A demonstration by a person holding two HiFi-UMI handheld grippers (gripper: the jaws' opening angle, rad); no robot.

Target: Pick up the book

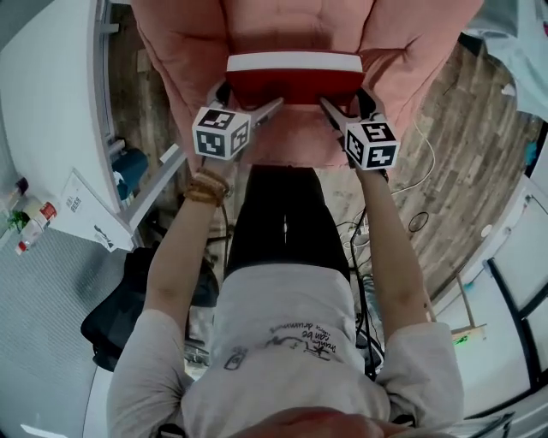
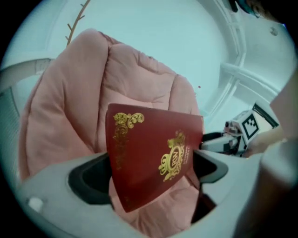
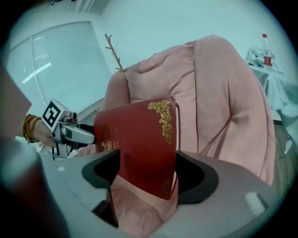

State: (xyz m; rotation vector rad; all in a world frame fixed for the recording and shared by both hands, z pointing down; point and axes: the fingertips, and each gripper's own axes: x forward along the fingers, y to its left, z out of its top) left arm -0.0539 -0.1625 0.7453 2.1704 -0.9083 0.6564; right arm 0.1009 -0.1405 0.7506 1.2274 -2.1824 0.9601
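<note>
From the head view my two bare forearms reach up the middle of the frame, a beaded bracelet (image 1: pixel 208 186) on the left wrist. Just past it my left gripper (image 1: pixel 272 104) has its jaws part-way closed against the two sides of one lower corner of the book (image 1: pixel 294 81). My right gripper (image 1: pixel 330 104) clamps the other lower corner the same way. In the left gripper view the dark red cover with gold ornament (image 2: pixel 153 158) stands tilted between my jaws (image 2: pixel 149 183), and the right gripper (image 2: pixel 233 137) shows at mid right. In the right gripper view the book (image 3: pixel 139 144) fills the gap between that gripper's jaws (image 3: pixel 149 181), with the left gripper (image 3: pixel 70 132) at mid left. The book hangs between both grippers at the top centre, white page edge uppermost, in front of a pink padded armchair (image 1: pixel 291 26). Wooden floor (image 1: pixel 445 128) lies at the upper right.
</note>
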